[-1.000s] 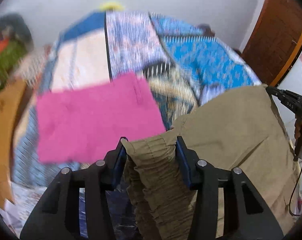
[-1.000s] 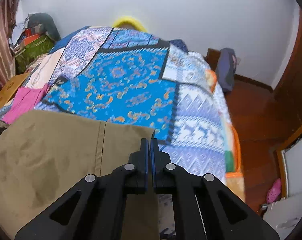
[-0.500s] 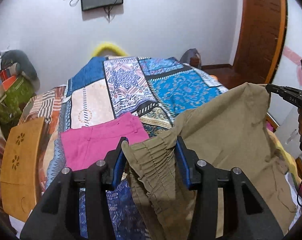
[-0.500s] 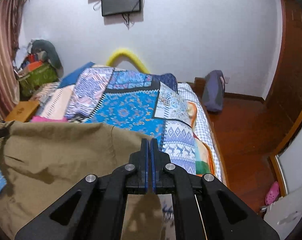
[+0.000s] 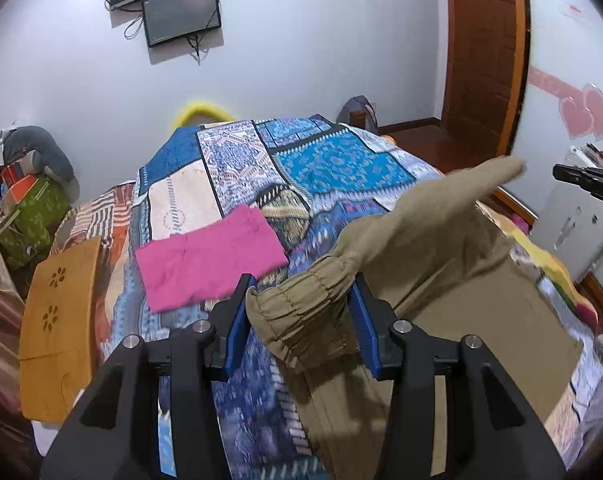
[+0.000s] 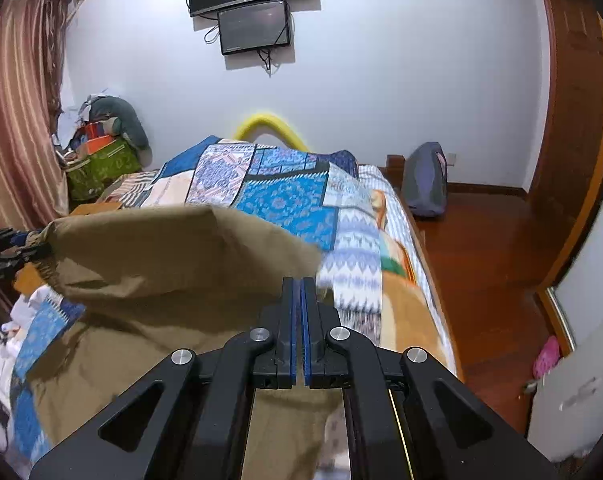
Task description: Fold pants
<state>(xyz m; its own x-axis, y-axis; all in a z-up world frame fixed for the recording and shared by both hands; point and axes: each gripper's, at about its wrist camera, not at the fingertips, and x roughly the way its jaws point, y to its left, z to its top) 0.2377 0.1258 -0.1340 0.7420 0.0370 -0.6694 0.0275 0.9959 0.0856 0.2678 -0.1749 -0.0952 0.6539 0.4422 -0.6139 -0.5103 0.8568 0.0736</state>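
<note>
Olive-khaki pants [image 5: 441, 264] hang lifted over the patchwork quilt [image 5: 333, 164] of the bed. My left gripper [image 5: 301, 284] is shut on their bunched elastic waistband, which fills the space between the blue pads. The cloth rises rightward to a blurred corner just short of my right gripper [image 5: 561, 172]. In the right wrist view the pants [image 6: 161, 256] stretch from the left gripper [image 6: 17, 244] to my right gripper [image 6: 300, 284]. Its pads are pressed together at the cloth's edge, and khaki hangs beneath them.
A folded pink garment [image 5: 209, 260] lies on the quilt ahead of the left gripper. An orange wooden board [image 5: 57, 320] and piled bags [image 5: 29, 208] stand left of the bed. A backpack [image 6: 425, 184] sits on the wood floor, with a door [image 5: 481, 40] beyond.
Both grippers have risen and drawn back from the bed, carrying the pants higher. More wall and the screens have come into view, and the pink garment lies farther off.
</note>
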